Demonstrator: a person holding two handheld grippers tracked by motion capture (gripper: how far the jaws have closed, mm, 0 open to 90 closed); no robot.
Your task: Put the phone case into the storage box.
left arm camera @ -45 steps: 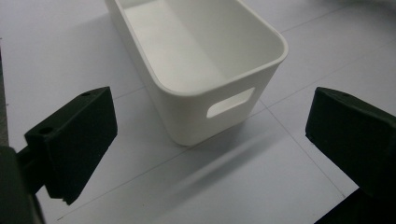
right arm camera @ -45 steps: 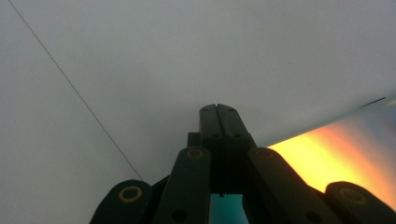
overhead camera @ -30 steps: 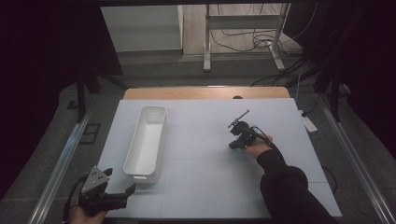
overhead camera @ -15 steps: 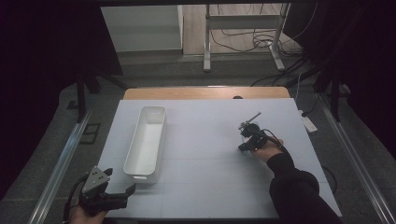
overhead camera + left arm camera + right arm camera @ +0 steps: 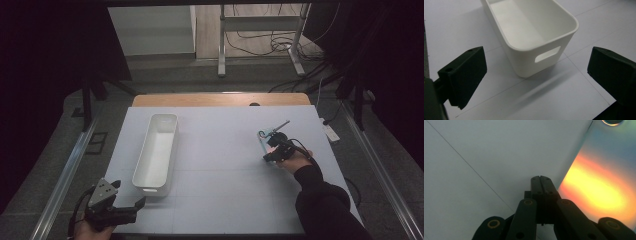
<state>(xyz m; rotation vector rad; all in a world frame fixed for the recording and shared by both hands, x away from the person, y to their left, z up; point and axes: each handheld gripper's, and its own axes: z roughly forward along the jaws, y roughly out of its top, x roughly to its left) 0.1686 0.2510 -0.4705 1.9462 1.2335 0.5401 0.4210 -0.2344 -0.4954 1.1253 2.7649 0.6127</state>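
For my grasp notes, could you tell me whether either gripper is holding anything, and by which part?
Nothing is held. The right gripper has its jaws pressed together with nothing between them, and the left gripper stands open in front of the white bin.

The tabletop (image 5: pixel 220 150) is mostly bare white surface, so a hand can sweep freely across its middle and along its near edge. The one fixed obstacle is the long white bin (image 5: pixel 156 152), standing lengthwise on the left half; its upright walls block a level pass from left to right there, though its open top is reachable from above. The left gripper (image 5: pixel 112 210), fingers wide apart, sits at the near left corner just before the bin's short end (image 5: pixel 544 53). The right gripper (image 5: pixel 274 142), fingers pressed together, occupies the right side, well apart from the bin.
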